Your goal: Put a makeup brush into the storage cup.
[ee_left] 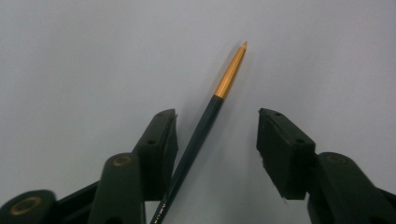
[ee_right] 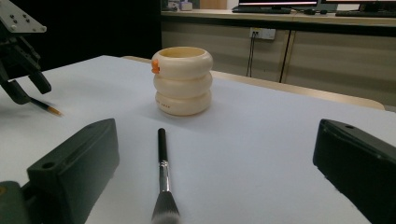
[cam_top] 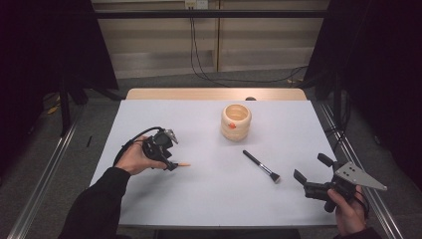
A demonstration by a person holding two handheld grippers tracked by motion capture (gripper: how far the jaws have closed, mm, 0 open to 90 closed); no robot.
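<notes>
A thin paint brush (ee_left: pixel 212 109) with a dark handle and gold ferrule lies flat on the white table (cam_top: pixel 164 119). My left gripper (cam_top: pixel 171 165) points down over it. In the left gripper view the handle runs between the jaws (ee_left: pixel 217 115), close against the left one, with a wide gap to the right one. A black makeup brush (cam_top: pixel 261 166) lies at centre right. Behind it stands a cream ribbed holder (cam_top: pixel 236 121) with an orange dot. My right gripper (cam_top: pixel 310 167) hovers open at the front right and faces the makeup brush (ee_right: pixel 162 158) and the holder (ee_right: pixel 182 81).
The white sheet covers a wooden table whose far edge (cam_top: pixel 214 93) shows behind it. Metal rails (cam_top: pixel 358 164) run along both sides. Cables (cam_top: pixel 209 74) trail on the floor beyond. In the right gripper view, a desk with monitors (ee_right: pixel 280 9) stands behind.
</notes>
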